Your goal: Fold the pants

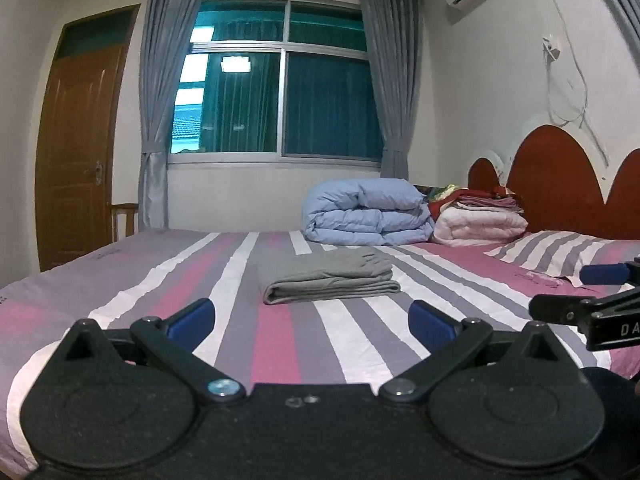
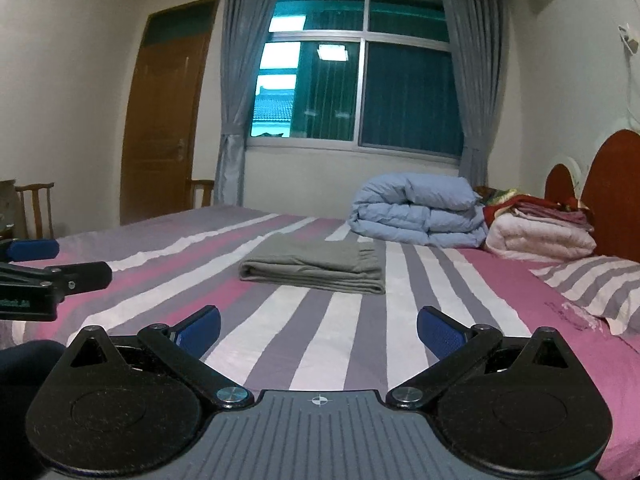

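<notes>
While both grippers, left [image 1: 312, 322] and right [image 2: 319, 330], hover over the bed's [image 1: 352, 344] near edge, jaws spread wide and empty, the pants [image 1: 328, 278] lie folded mid-bed, apart from both. Beyond, a blue duvet [image 1: 366, 213] sits by the headboard [image 1: 560, 172].

Both my wrist cameras sit low at the near edge of the pink, grey and white striped bed [image 1: 280, 344], side by side, facing the grey-curtained window [image 2: 360, 76], sharing the bed.
</notes>
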`<state>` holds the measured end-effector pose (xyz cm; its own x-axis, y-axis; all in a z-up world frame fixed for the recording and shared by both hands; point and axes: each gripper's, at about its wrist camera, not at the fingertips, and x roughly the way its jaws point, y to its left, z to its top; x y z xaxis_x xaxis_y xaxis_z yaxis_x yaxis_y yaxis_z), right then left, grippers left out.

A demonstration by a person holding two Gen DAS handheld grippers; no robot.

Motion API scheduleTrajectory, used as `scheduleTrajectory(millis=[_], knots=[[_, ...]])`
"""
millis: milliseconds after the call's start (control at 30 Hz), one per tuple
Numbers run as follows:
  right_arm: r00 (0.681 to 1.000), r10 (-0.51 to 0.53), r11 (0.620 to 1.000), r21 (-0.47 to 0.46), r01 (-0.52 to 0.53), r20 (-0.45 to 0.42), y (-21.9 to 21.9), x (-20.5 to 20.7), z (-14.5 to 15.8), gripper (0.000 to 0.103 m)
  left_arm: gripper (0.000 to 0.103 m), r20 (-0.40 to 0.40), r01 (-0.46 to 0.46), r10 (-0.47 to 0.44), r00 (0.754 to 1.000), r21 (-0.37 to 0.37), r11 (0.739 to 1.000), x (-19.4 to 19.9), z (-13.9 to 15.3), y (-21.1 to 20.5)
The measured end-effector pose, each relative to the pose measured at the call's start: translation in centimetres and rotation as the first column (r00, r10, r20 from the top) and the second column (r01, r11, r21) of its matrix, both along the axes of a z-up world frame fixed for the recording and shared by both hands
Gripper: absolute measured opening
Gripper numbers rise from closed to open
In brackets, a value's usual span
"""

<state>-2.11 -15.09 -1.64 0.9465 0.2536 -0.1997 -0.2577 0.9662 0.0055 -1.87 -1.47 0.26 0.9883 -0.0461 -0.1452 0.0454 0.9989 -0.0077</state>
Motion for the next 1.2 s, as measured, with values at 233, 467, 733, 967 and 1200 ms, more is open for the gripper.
scheduleTrajectory(millis=[233,467,733,967,1200], knots=[[0.998,-0.04,0.997,0.06,0.042,-0.04,-1.6,0.8,-0.2,0.103,0.097,0.0,-0.017,0.017,1.0,-0.048,0.999,-0.3,-0.1,0.8],[0.998,-0.04,0.998,0.054,0.042,-0.039,-1.6,0.7,0.0,0.103,0.097,0.008,-0.021,0.022,1.0,-0.063,0.998,-0.5,0.0,1.0],[0.998,-0.043,0.997,0.057,0.046,-0.048,-1.9,1.0,-0.1,0.103,0.097,0.008,-0.017,0.018,1.0,-0.065,0.998,-0.5,0.0,1.1],[0.998,-0.044,0.997,0.06,0.047,-0.048,-1.9,1.0,-0.1,0.103,0.097,0.01,-0.018,0.018,1.0,-0.062,0.998,-0.3,0.0,1.0],[0.998,-0.045,0.997,0.061,0.048,-0.05,-2.0,1.1,-0.2,0.103,0.097,0.009,-0.01,0.01,1.0,-0.063,0.998,-0.3,0.0,1.0]])
